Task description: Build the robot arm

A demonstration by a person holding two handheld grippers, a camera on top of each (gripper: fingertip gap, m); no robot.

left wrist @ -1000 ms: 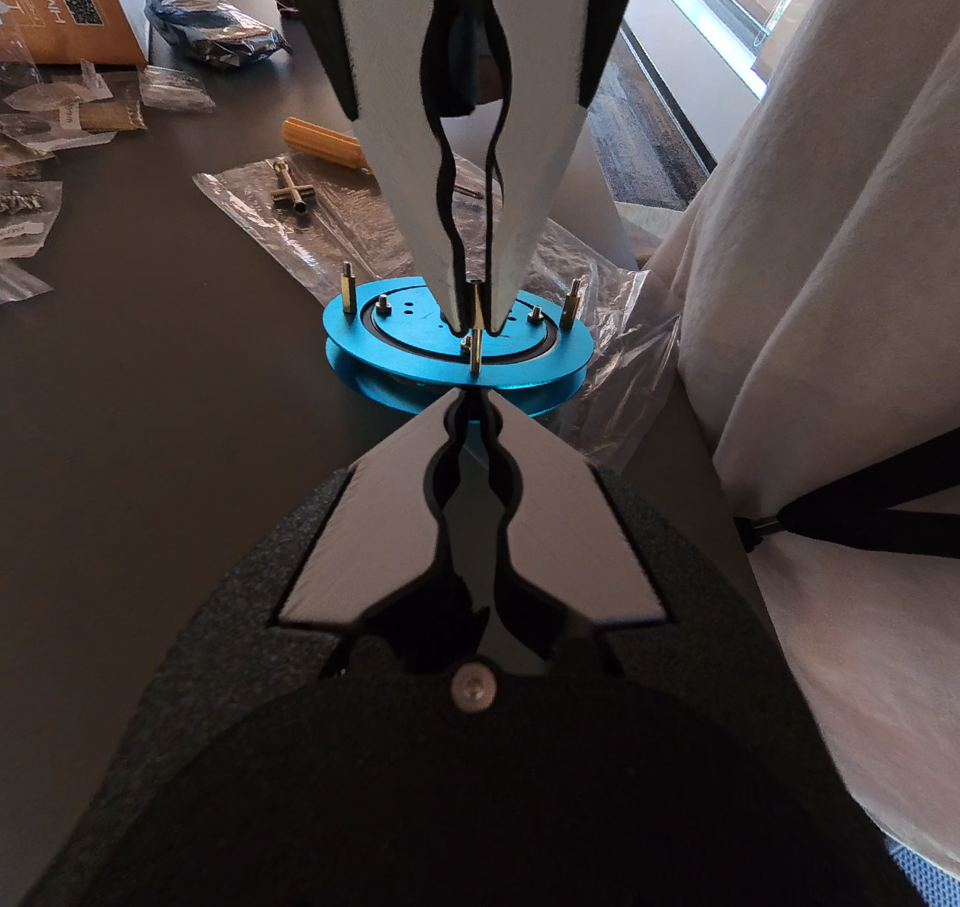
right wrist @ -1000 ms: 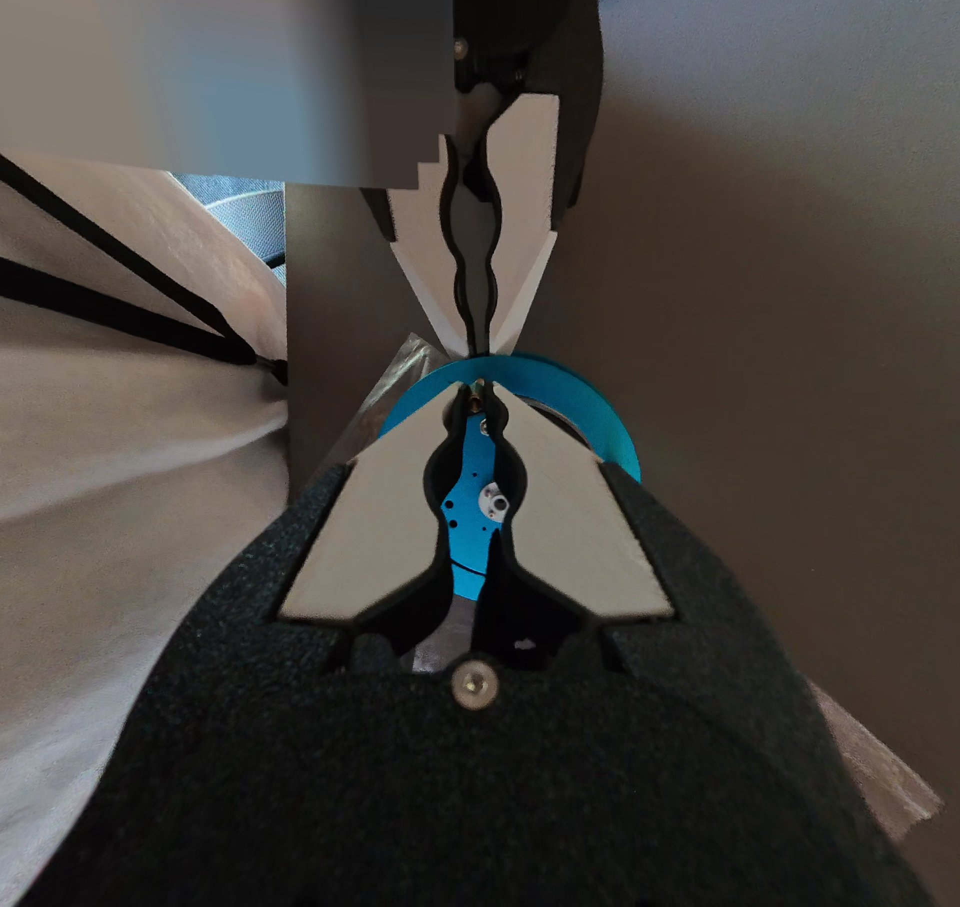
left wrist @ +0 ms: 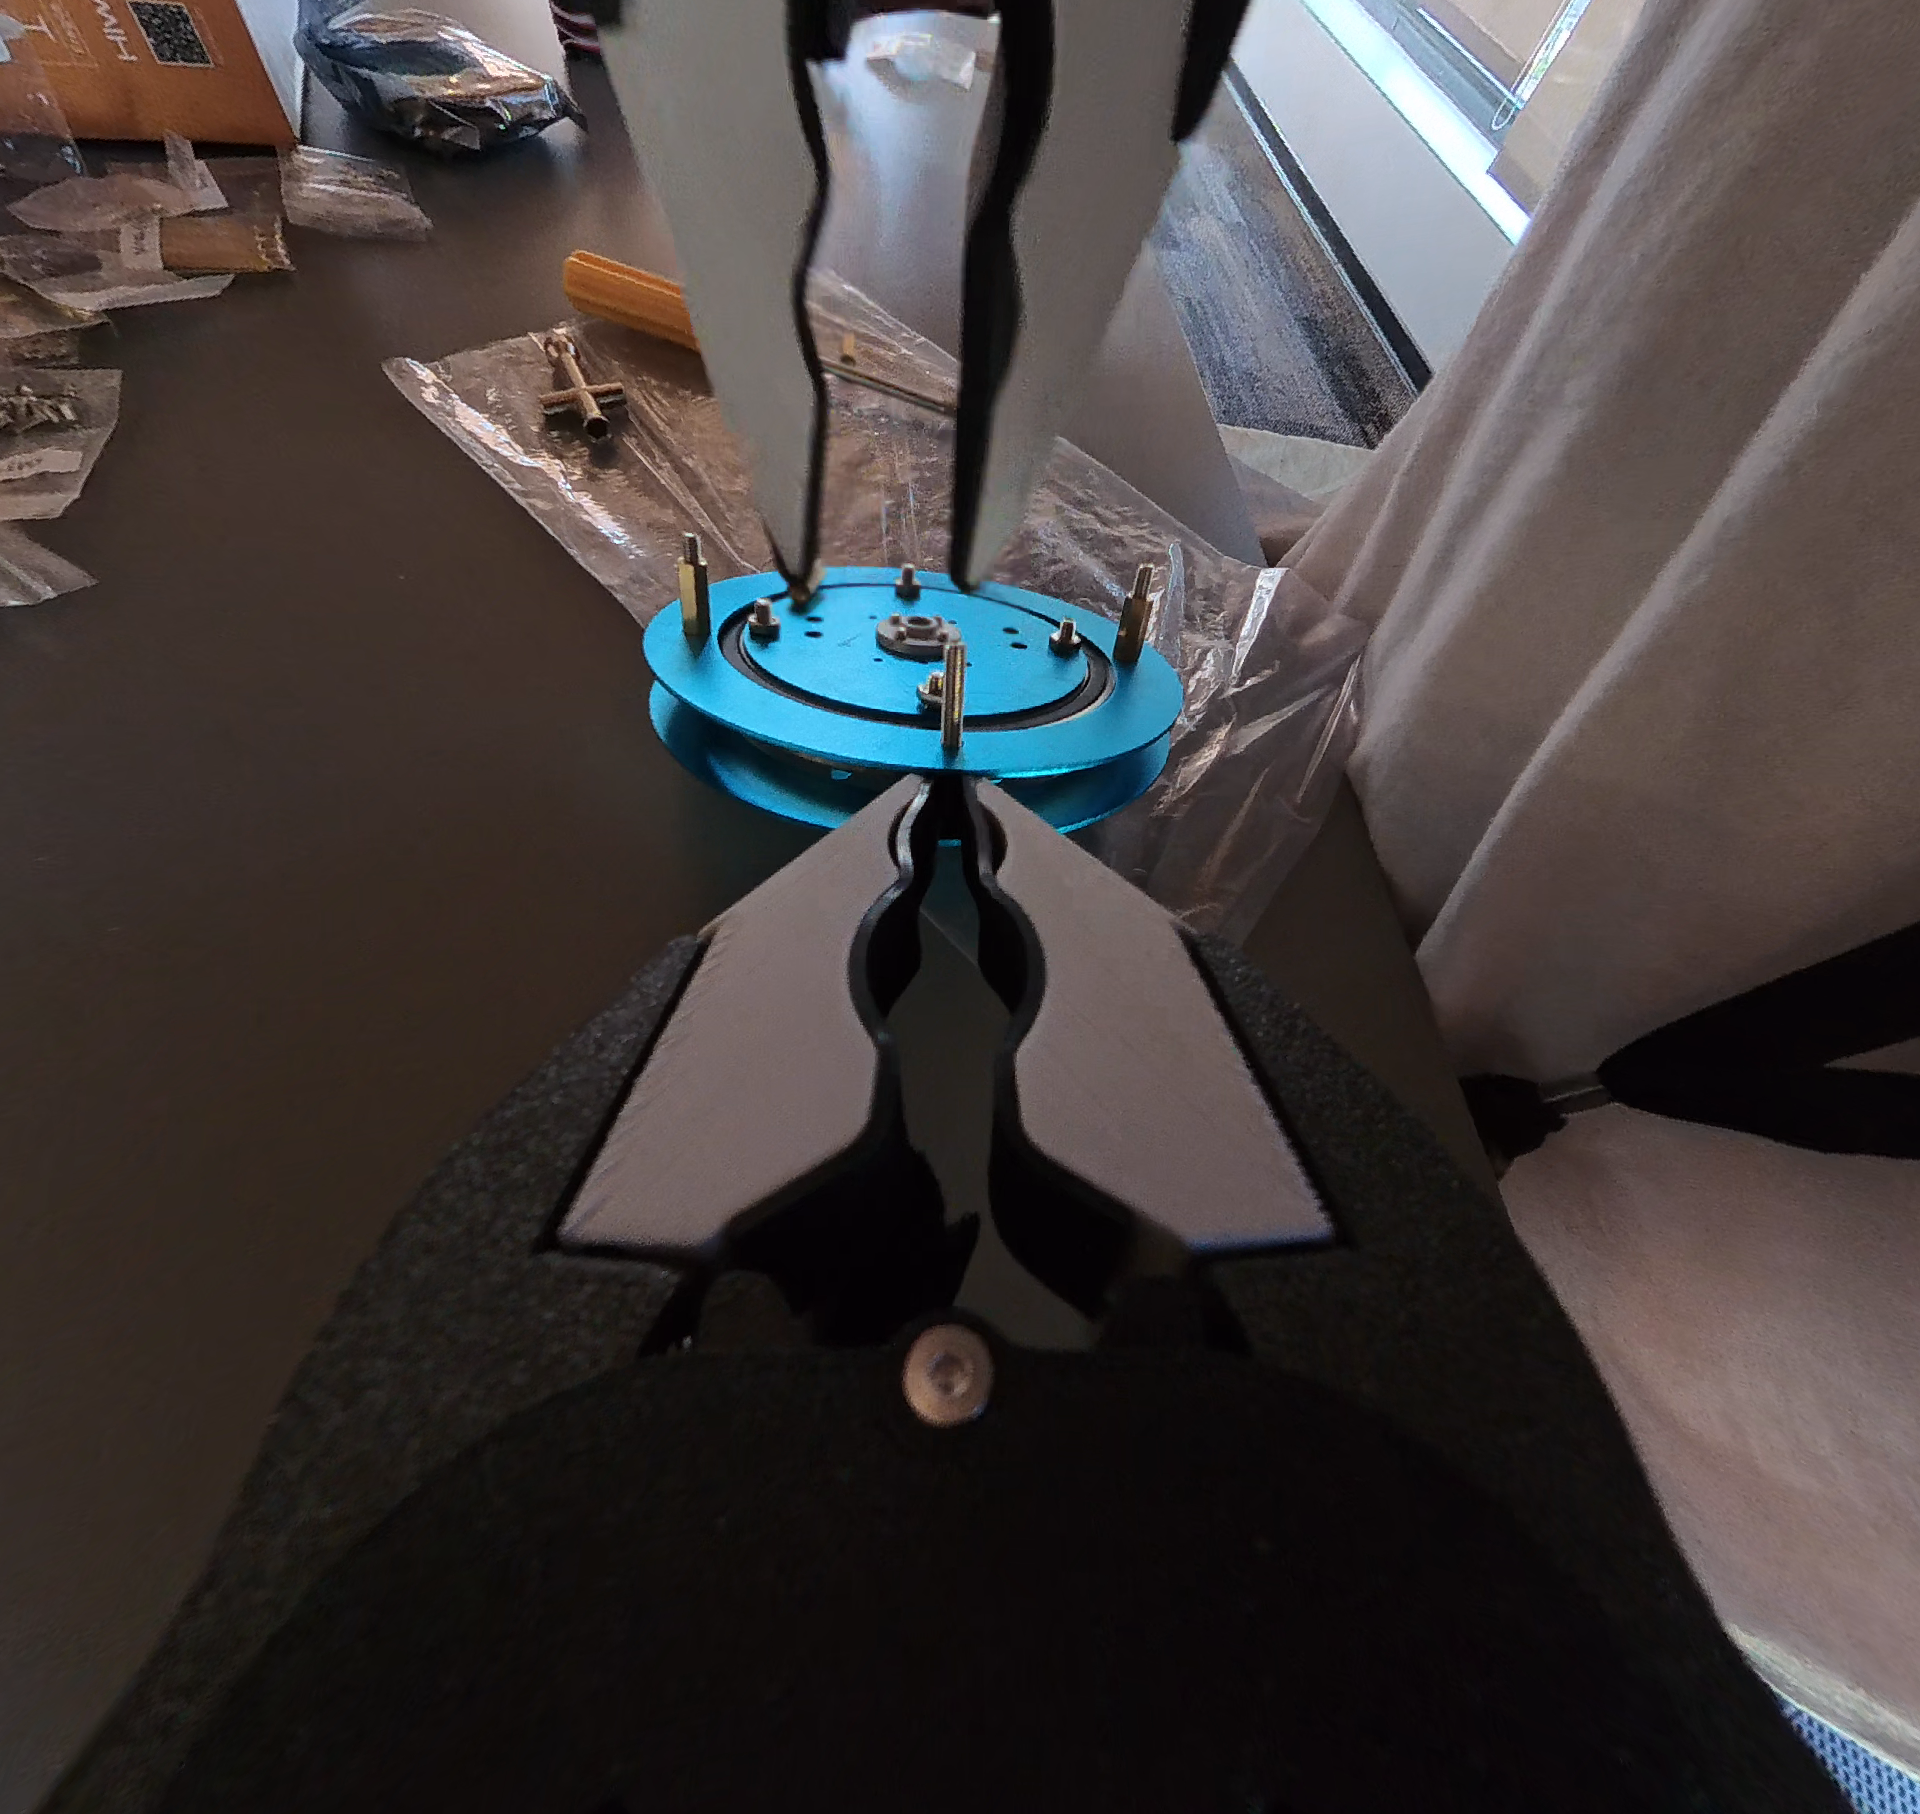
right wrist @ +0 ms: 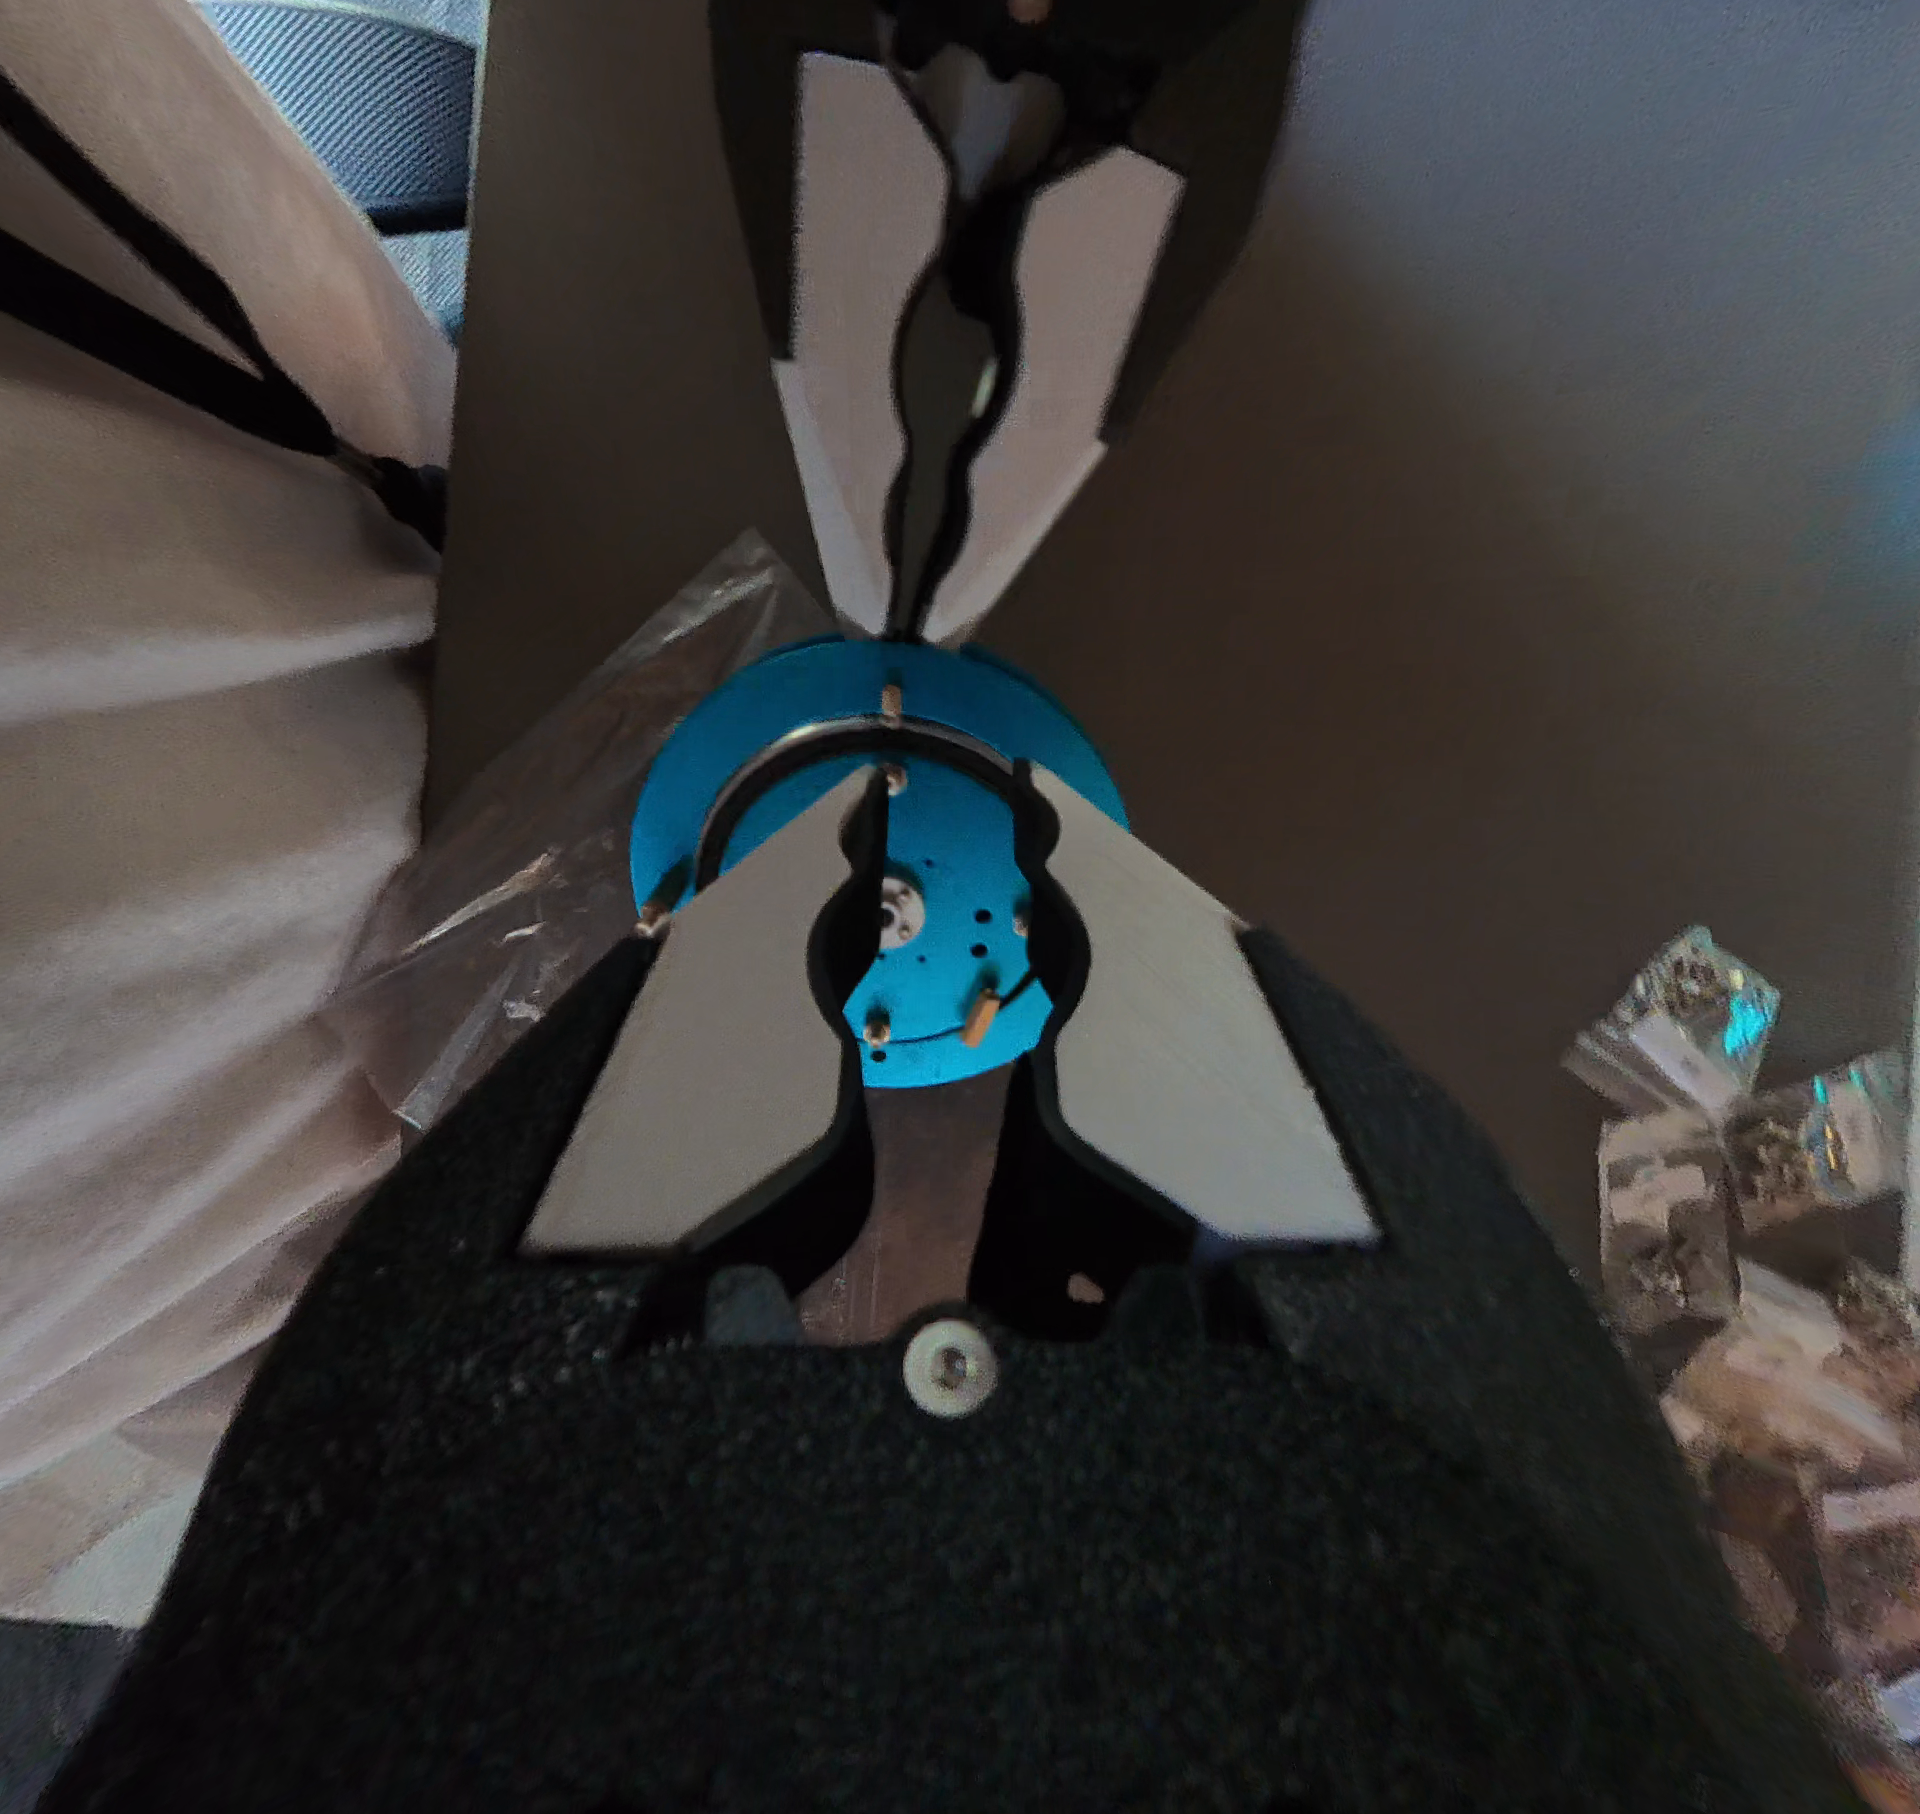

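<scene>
At the near rim of blue disc [left wrist: 790, 668] on dark table [left wrist: 260, 829]: left gripper [left wrist: 940, 796], jaws almost shut, empty; brass standoff [left wrist: 952, 696] just beyond. From the right wrist: right gripper [right wrist: 951, 777] spread wide above the disc, gripping nothing.

Dark table [left wrist: 260, 829] bearing clear plastic sheet [left wrist: 623, 476], blue disc [left wrist: 727, 663], small bags [left wrist: 62, 434], cardboard box [left wrist: 125, 8].

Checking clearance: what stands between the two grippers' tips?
In the left wrist view, a brass standoff on the blue disc stands between left gripper and right gripper.
</scene>
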